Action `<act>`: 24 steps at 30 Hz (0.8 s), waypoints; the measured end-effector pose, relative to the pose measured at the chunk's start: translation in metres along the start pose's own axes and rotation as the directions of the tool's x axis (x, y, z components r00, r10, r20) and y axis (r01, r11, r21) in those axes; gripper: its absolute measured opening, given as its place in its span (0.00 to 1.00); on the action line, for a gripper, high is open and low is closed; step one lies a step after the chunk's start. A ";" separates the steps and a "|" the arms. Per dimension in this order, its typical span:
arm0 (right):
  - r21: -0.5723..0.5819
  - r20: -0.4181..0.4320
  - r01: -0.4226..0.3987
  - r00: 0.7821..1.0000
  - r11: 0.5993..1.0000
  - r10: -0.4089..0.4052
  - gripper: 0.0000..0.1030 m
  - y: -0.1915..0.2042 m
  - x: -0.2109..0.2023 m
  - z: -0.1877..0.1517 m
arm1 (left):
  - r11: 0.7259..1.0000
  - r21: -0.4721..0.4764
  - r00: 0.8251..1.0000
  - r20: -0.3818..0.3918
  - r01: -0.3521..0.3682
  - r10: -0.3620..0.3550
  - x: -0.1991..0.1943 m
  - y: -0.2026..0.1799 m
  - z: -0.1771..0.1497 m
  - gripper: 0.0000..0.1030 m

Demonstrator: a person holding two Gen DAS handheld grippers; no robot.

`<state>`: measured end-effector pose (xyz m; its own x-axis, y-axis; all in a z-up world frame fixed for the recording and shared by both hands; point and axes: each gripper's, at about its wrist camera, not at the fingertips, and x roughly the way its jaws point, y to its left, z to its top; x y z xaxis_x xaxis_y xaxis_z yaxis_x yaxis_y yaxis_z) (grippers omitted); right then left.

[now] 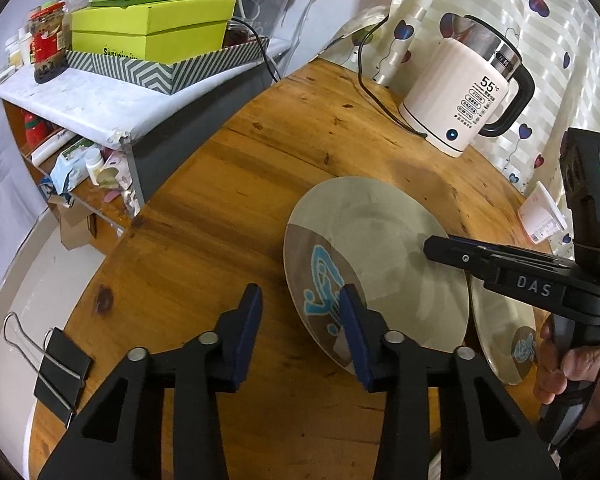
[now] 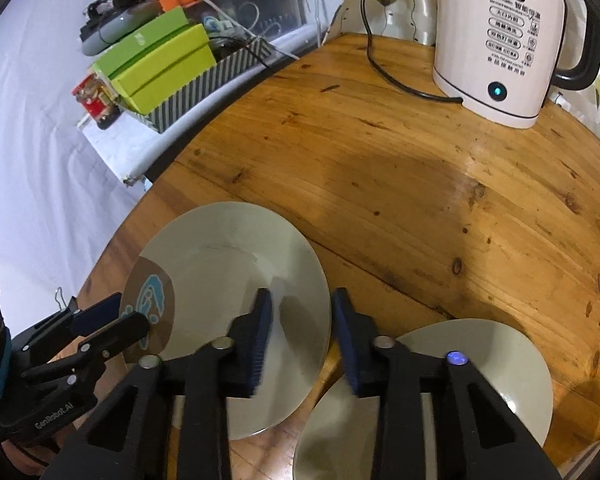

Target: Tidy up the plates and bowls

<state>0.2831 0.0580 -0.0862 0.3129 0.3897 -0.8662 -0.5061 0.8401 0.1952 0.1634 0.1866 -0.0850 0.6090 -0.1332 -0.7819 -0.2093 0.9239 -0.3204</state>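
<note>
left gripper [image 1: 300,300]: jaws part open astride the near rim of the left plate [image 1: 380,248], pads not pressing
right gripper [image 2: 300,308]: part open astride that plate's right rim
second plate [image 2: 500,360]: on the table [image 2: 420,180], under the right gripper's right finger

Ahead of me a round wooden table [image 1: 228,184] fills the view, its planks knotted and glossy under indoor light. A white kettle [image 1: 466,92] stands at its far edge, cord [image 1: 374,92] trailing back to a heart-printed curtain [image 1: 540,8]. To the left a cluttered shelf [image 1: 80,96] carries green boxes [image 1: 148,28] in a striped tray [image 1: 168,74], beside a jar [image 1: 49,42]. A binder clip [image 1: 58,368] grips the table's near rim.
</note>
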 end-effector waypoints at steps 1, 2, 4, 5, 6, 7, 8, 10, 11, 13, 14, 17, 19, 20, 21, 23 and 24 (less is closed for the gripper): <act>0.003 0.002 -0.004 1.000 1.000 0.004 0.24 -0.001 0.000 0.000 | 1.000 0.000 1.000 -0.003 0.012 -0.012 0.001 -0.001 0.000 0.33; 0.005 0.002 -0.006 1.000 1.000 0.006 0.24 -0.001 0.000 0.000 | 1.000 0.003 1.000 -0.003 0.016 -0.016 0.001 -0.002 0.000 0.31; 0.007 0.003 -0.008 1.000 1.000 0.008 0.24 -0.001 0.000 0.000 | 1.000 0.010 1.000 -0.004 0.016 -0.016 0.002 -0.004 0.000 0.30; 0.008 0.004 -0.009 1.000 1.000 0.009 0.24 -0.001 0.000 0.000 | 1.000 0.009 1.000 -0.006 0.023 -0.023 0.003 -0.004 0.001 0.28; 0.010 0.004 -0.010 1.000 1.000 0.010 0.24 -0.001 0.000 0.000 | 1.000 0.009 1.000 -0.005 0.022 -0.022 0.003 -0.005 0.001 0.28; 0.012 0.004 -0.012 1.000 1.000 0.012 0.24 -0.002 0.000 0.000 | 1.000 0.008 1.000 -0.003 0.021 -0.021 0.003 -0.005 0.001 0.28; 0.013 0.005 -0.013 1.000 1.000 0.013 0.24 -0.001 0.000 -0.001 | 1.000 0.009 1.000 -0.002 0.022 -0.022 0.003 -0.005 0.001 0.28; 0.018 0.007 -0.017 1.000 1.000 0.017 0.24 -0.002 0.000 -0.001 | 1.000 0.007 1.000 0.001 0.028 -0.028 0.003 -0.004 0.001 0.27; 0.023 0.008 -0.017 1.000 1.000 0.017 0.24 -0.002 0.000 -0.001 | 1.000 0.006 1.000 0.002 0.028 -0.028 0.003 -0.003 0.000 0.27; 0.030 0.007 -0.017 1.000 0.999 0.017 0.23 -0.003 0.000 -0.001 | 1.000 0.004 1.000 0.003 0.030 -0.030 0.002 -0.004 0.000 0.27; 0.030 0.006 -0.018 1.000 0.999 0.018 0.23 -0.002 0.000 -0.001 | 1.000 0.004 1.000 0.005 0.030 -0.030 0.002 -0.004 0.000 0.27; 0.034 0.007 -0.021 1.000 0.999 0.021 0.23 -0.001 -0.002 0.000 | 0.999 0.000 0.999 0.014 0.033 -0.033 -0.002 -0.003 0.001 0.27; 0.035 0.012 -0.024 1.000 0.999 0.024 0.23 0.000 -0.005 0.000 | 0.999 0.003 0.999 0.023 0.033 -0.033 -0.006 -0.003 0.002 0.27; 0.034 0.016 -0.025 1.000 0.999 0.024 0.23 0.001 -0.007 0.001 | 0.999 0.004 0.999 0.026 0.032 -0.032 -0.008 -0.003 0.003 0.27; 0.032 0.020 -0.025 1.000 0.999 0.024 0.23 0.002 -0.008 0.000 | 0.999 0.006 0.999 0.030 0.031 -0.031 -0.010 -0.004 0.003 0.27; 0.029 0.027 -0.024 0.999 0.999 0.023 0.23 0.003 -0.011 0.000 | 1.000 0.011 0.999 0.037 0.029 -0.030 -0.012 -0.004 0.003 0.27; 0.030 0.029 -0.024 0.999 0.999 0.023 0.23 0.003 -0.012 0.000 | 1.000 0.012 0.999 0.038 0.029 -0.029 -0.013 -0.004 0.003 0.27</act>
<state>0.2774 0.0559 -0.0753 0.3241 0.4196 -0.8479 -0.4894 0.8414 0.2293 0.1591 0.1854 -0.0717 0.6435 -0.1464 -0.7513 -0.1823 0.9240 -0.3362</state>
